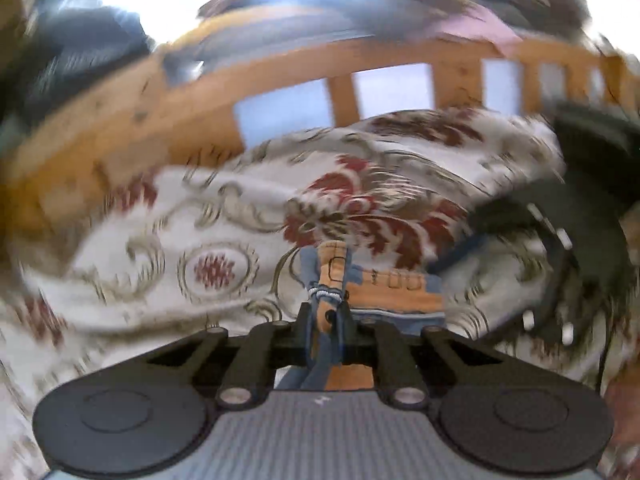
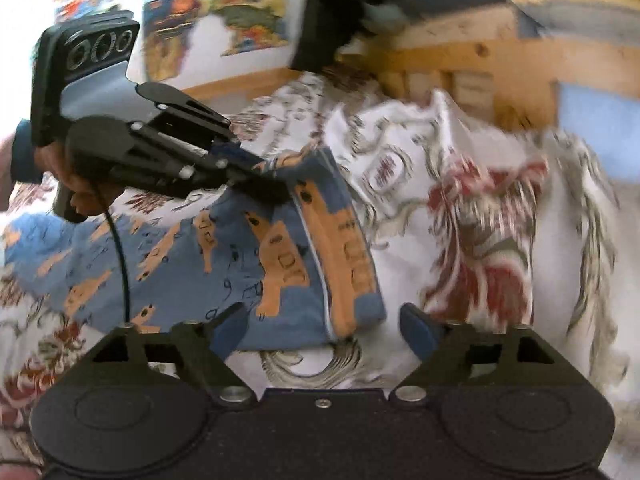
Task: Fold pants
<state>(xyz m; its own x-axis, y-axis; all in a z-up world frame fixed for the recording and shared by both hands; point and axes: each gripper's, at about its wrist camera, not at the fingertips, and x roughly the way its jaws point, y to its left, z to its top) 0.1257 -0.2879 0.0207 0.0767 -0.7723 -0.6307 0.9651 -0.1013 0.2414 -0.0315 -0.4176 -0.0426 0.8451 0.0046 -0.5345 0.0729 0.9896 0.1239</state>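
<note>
Blue pants (image 2: pixel 224 256) with orange print spread on a floral bedspread (image 2: pixel 472 216), filling the 9-to-6 o'clock part of the right wrist view, hem end just ahead of the right gripper (image 2: pixel 324 330). Right gripper released, blue-padded fingers (image 2: pixel 418 328) wide apart at either side of that hem, closed on nothing. Left gripper (image 1: pixel 327 316) clenched on a bunched fold of the pants at 6 o'clock in its own view, reaching in from 9 o'clock in the right view, wooden bed rail (image 1: pixel 280 64) blurred beyond at 12 o'clock.
</note>
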